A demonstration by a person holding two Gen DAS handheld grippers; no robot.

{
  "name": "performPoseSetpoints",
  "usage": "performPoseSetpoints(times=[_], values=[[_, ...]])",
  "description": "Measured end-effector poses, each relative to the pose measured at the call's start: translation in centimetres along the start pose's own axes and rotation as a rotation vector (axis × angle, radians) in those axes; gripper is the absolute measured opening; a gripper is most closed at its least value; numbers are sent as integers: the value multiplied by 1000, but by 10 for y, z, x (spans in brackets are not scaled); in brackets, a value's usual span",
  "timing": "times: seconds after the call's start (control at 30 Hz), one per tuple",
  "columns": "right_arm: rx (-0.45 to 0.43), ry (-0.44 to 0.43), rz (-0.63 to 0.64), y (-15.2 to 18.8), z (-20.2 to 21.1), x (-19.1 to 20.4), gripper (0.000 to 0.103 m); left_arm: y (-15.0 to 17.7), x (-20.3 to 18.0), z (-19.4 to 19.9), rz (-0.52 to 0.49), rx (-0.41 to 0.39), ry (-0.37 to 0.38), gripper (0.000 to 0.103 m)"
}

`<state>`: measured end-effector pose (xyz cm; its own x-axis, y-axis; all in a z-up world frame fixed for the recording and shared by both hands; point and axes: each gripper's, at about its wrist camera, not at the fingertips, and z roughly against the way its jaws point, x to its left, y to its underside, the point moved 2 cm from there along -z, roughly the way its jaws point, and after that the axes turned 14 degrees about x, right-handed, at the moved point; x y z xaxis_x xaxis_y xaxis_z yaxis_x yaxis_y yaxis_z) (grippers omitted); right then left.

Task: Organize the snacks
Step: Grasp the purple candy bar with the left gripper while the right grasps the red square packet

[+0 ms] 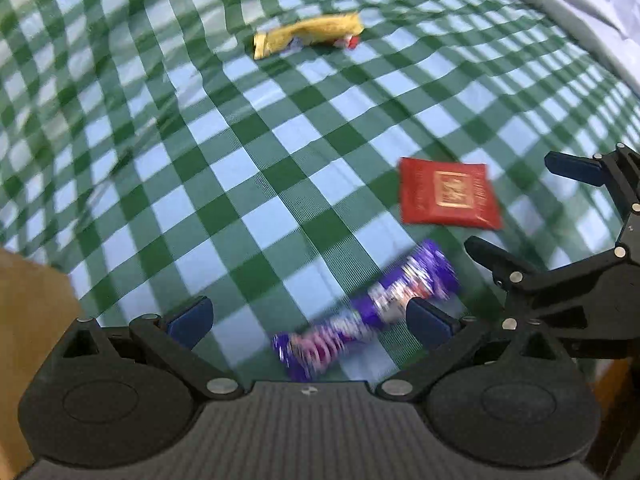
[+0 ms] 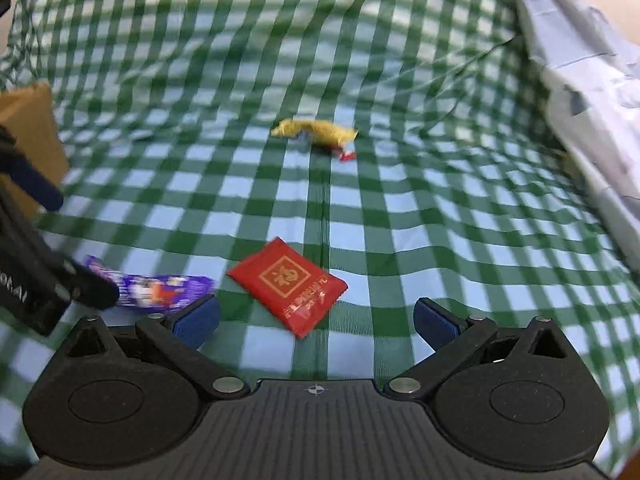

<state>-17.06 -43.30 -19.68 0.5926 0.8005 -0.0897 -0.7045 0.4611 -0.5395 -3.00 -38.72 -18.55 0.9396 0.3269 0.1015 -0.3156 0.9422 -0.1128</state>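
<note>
Three snacks lie on a green-and-white checked cloth [image 1: 248, 184]. A purple wrapper [image 1: 368, 312] lies between the fingers of my open left gripper [image 1: 308, 320], blurred, not gripped. A red square packet [image 1: 448, 196] lies just beyond it, to the right. A yellow wrapper [image 1: 308, 34] lies farther off. In the right wrist view my right gripper [image 2: 316, 320] is open and empty, with the red packet [image 2: 288, 286] just ahead between its fingers. The purple wrapper [image 2: 160, 290] is at its left, under the left gripper's fingertips [image 2: 96, 290]. The yellow wrapper [image 2: 316, 132] is at mid-cloth.
A brown cardboard box [image 1: 28, 320] stands at the left, also in the right wrist view [image 2: 32, 136]. A pale blue crumpled sheet [image 2: 580, 92] borders the cloth on the right. The right gripper's fingers [image 1: 576, 168] show at the right of the left wrist view.
</note>
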Motion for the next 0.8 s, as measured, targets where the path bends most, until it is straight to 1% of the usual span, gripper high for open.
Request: performPoseSetpoints(times=[0.07,0.17,0.23,0.3,0.33,0.37,0.4,0.43,0.47,0.5,0.53,0.6,0.67,0.8], values=[[13,-29,0,-9,-22,-3,102,-11,5,-17,0,36,29,103],[25,-41,34,-17,-45,-1,102,-20,10,-35,-14,83,111,103],[-7,-59,36,-19,-53,-2,102,-22,12,-38,-22,70,104,103],[-13,-81,12,-19,-55,-5,102,-22,12,-37,-45,53,95,103],[-22,-81,9,-17,-55,-5,102,-20,12,-36,-45,40,90,98],[-29,-74,12,-18,-56,-5,101,-19,13,-35,-44,25,89,89],[-36,-77,16,-15,-54,-4,95,-17,12,-30,-45,13,91,81],[-46,-86,30,-14,-52,-1,89,-14,11,-24,-47,1,96,57],[-53,-87,46,-10,-44,3,72,-12,10,-20,-52,-1,109,24],[-55,-86,61,-9,-40,8,52,-10,9,-17,-57,12,134,15],[-49,-81,61,-8,-37,13,49,-9,7,-16,-53,27,148,15],[-48,-83,43,-7,-35,17,46,-7,0,-10,-50,29,134,14],[-40,-74,4,-10,-29,17,45,-3,-1,0,-32,8,113,14],[-93,-63,-137,-16,4,4,45,18,13,42,38,-54,145,14]])
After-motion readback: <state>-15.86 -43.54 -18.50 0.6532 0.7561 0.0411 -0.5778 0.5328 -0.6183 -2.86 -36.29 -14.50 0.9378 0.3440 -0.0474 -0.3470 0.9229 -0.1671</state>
